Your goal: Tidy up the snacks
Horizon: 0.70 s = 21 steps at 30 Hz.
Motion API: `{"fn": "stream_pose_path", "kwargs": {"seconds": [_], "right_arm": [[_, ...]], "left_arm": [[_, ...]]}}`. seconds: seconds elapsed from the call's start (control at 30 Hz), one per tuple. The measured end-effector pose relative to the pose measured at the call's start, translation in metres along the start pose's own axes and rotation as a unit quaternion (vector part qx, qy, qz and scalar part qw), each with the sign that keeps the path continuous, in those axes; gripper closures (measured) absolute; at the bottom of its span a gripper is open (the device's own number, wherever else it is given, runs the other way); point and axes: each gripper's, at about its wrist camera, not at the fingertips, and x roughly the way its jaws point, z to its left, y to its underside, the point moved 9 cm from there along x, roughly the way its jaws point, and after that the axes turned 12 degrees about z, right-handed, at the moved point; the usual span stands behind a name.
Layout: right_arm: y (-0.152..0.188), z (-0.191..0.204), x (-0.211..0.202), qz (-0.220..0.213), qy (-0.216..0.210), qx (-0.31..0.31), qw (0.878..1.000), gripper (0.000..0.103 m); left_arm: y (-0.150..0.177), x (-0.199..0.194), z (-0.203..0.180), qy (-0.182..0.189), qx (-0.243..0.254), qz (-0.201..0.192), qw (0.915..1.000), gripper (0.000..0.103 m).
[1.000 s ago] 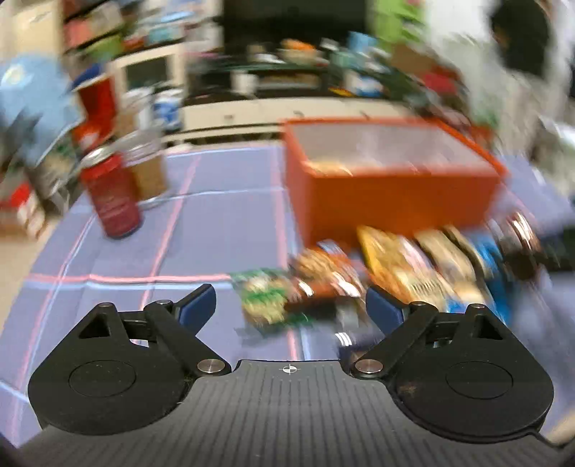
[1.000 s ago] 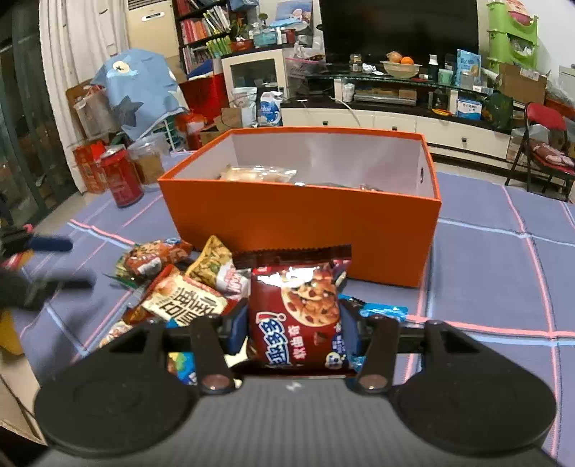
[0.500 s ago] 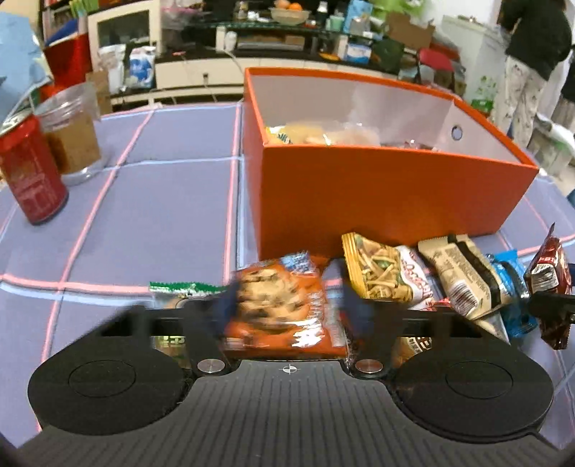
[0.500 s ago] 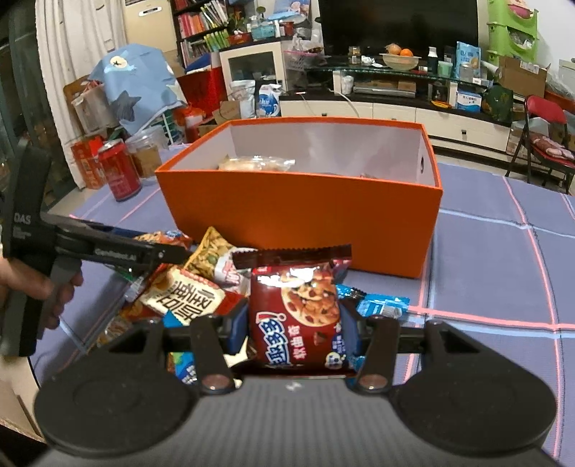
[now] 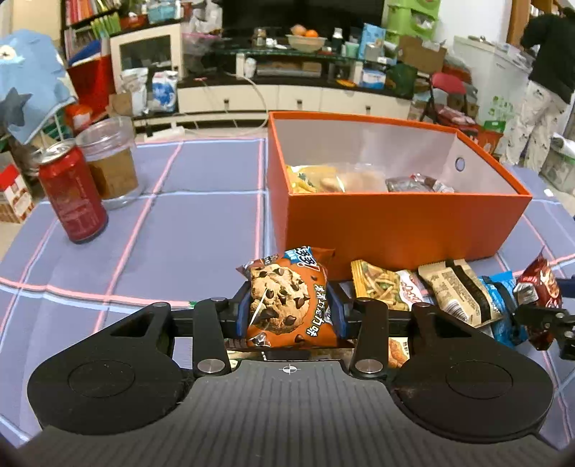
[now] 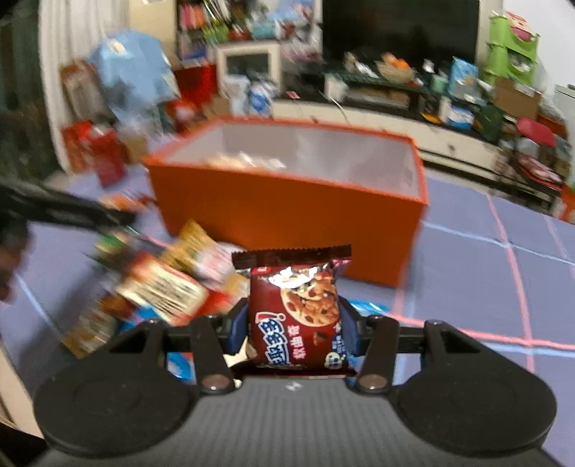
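1. Left wrist view: the left hand-held gripper (image 5: 289,310) has just been closing, and its blue pads now pinch an orange cookie packet (image 5: 287,298) above the desk (image 5: 201,222), just in front of the orange box (image 5: 395,222). Best to raise it over the near wall before letting go.
2. Right wrist view: the right hand-held gripper (image 6: 294,330) grips a dark red cookie packet (image 6: 296,316) upright; likewise lift it clear of the wall first.

A long white TV cabinet (image 5: 287,97) lines the far wall; a dark television (image 6: 399,32) stands above it, green shelves (image 6: 510,46) to its right.
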Motion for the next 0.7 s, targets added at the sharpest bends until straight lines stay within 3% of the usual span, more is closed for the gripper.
{"fn": "stream_pose_path", "kwargs": {"seconds": [0.07,0.13,0.47,0.5,0.57,0.7], "right_arm": [[0.01,-0.013,0.004,0.038,-0.018,0.023,0.999,0.05],[0.018,-0.015,-0.004,0.043,-0.044,0.035,0.998,0.05],[0.033,-0.004,0.007,0.084,-0.021,0.005,0.996,0.048],[0.032,-0.006,0.006,0.079,-0.018,0.009,0.997,0.047],[0.023,-0.011,-0.003,0.042,-0.017,0.033,0.998,0.027],[-0.012,0.001,-0.014,-0.032,-0.054,0.061,0.996,0.026]], "left_arm": [[0.001,0.001,0.0,0.002,-0.001,0.003,1.0,0.085],[0.0,0.001,0.002,0.001,-0.001,0.006,1.0,0.085],[-0.001,-0.003,0.003,0.006,-0.004,-0.001,1.0,0.085],[-0.002,-0.004,0.003,0.007,-0.004,-0.001,1.0,0.085],[-0.002,-0.005,0.003,0.008,-0.004,-0.003,1.0,0.085],[-0.004,-0.011,-0.001,0.014,-0.006,-0.01,0.9998,0.085]]}}
